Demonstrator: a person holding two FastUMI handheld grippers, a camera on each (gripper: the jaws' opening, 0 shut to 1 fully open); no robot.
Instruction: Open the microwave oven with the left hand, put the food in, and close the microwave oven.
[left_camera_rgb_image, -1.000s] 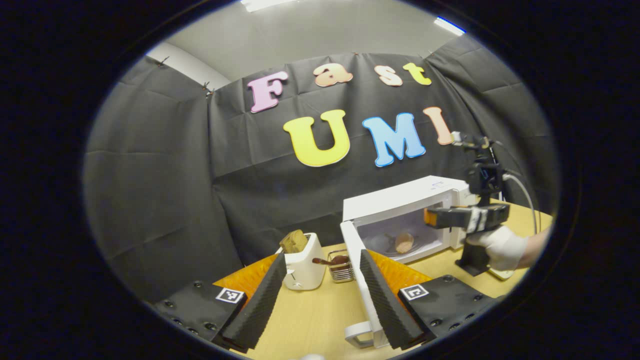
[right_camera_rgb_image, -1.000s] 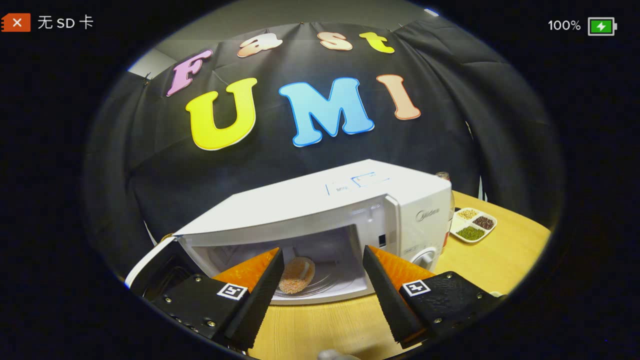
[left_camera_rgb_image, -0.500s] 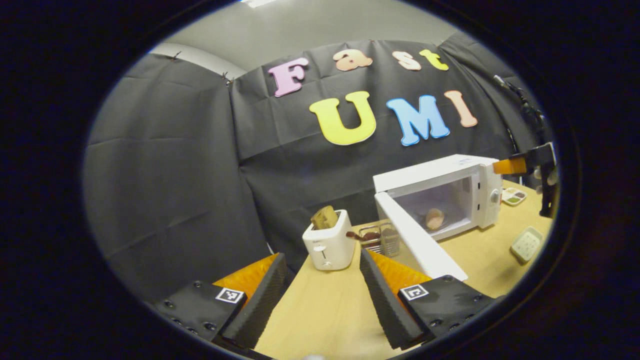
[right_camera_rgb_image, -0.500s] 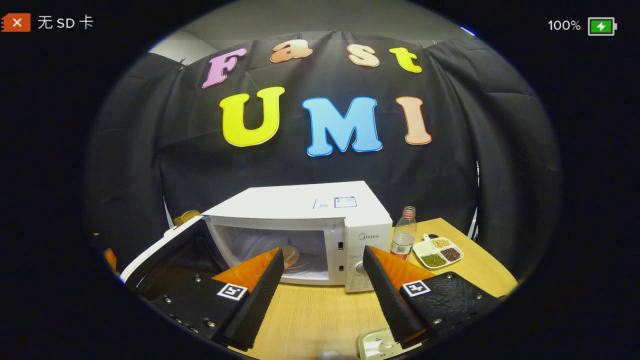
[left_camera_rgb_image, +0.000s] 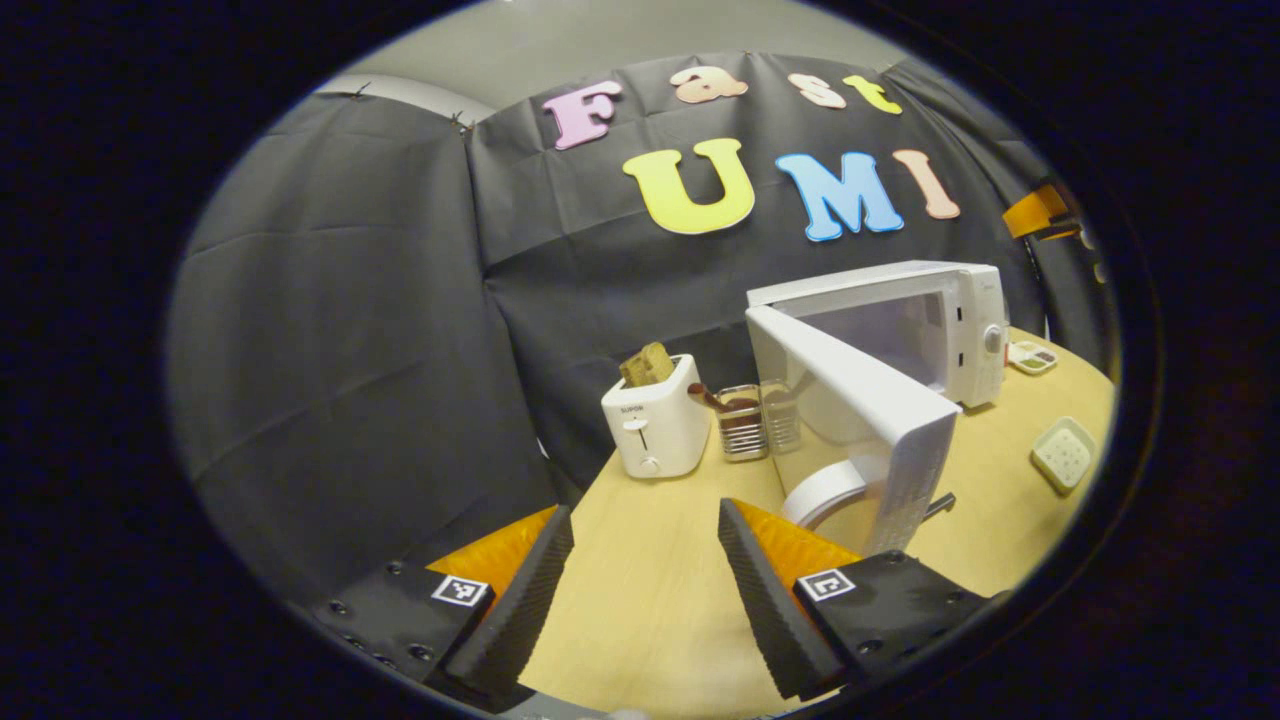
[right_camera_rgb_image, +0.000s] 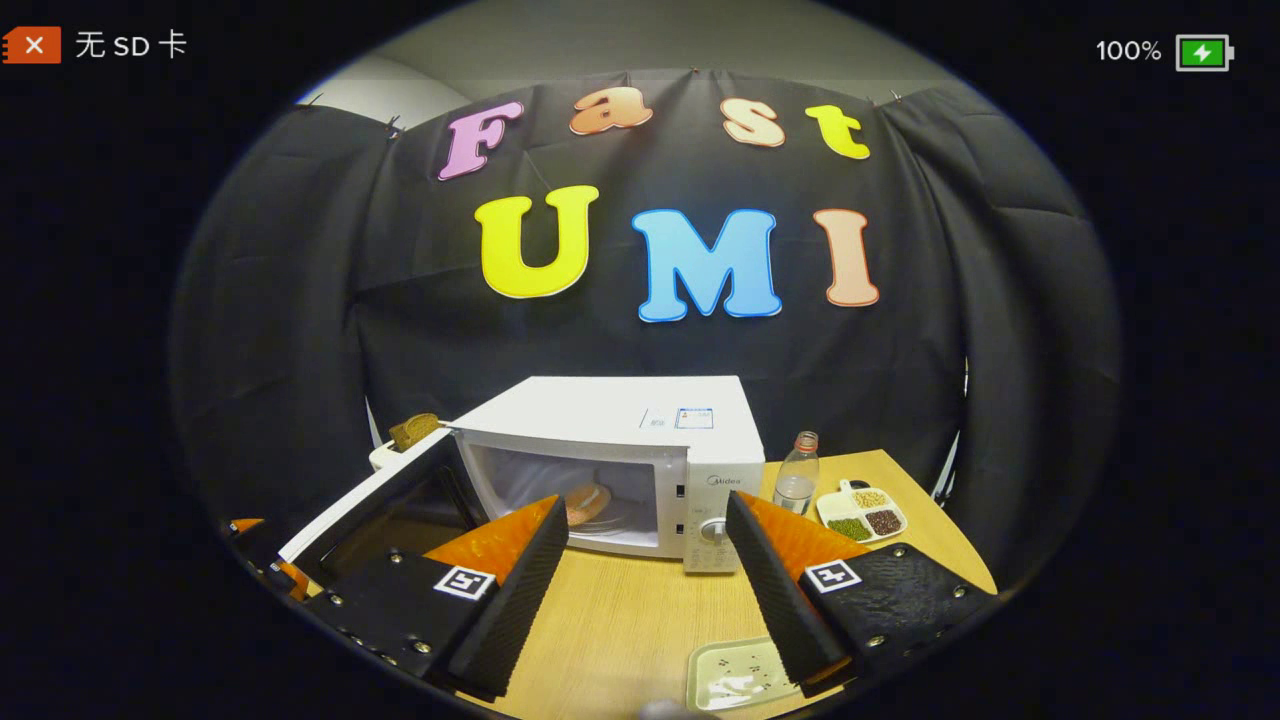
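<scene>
Microwave oven (left_camera_rgb_image: 930, 315) sits right of centre in the left gripper view, and we see its door (left_camera_rgb_image: 850, 390) swung out toward us, with the curved handle (left_camera_rgb_image: 825, 490) low on its near face. Our left gripper (left_camera_rgb_image: 640, 590) shows at the bottom of the frame, its two fingers spread wide with nothing between them but bare table (left_camera_rgb_image: 650, 600). Left of the door stands a toaster (left_camera_rgb_image: 655, 425) with bread (left_camera_rgb_image: 647, 363) poking from its slot, and a small wire rack (left_camera_rgb_image: 745, 420) sits between toaster and door. A pale tray (left_camera_rgb_image: 1063, 453) lies on the table at far right.

In the right gripper view the microwave oven (right_camera_rgb_image: 620, 420) sits centre frame, its door (right_camera_rgb_image: 370, 500) hanging open at lower left. We see the food (right_camera_rgb_image: 588, 502) inside the cavity, on the turntable. Our right gripper (right_camera_rgb_image: 645, 590) shows at the bottom, fingers parted and empty, well short of the oven. A bottle (right_camera_rgb_image: 797, 480) and a divided dish (right_camera_rgb_image: 862, 508) of grains stand just right of the oven, and a pale tray (right_camera_rgb_image: 735, 675) lies on the table between the fingers.
</scene>
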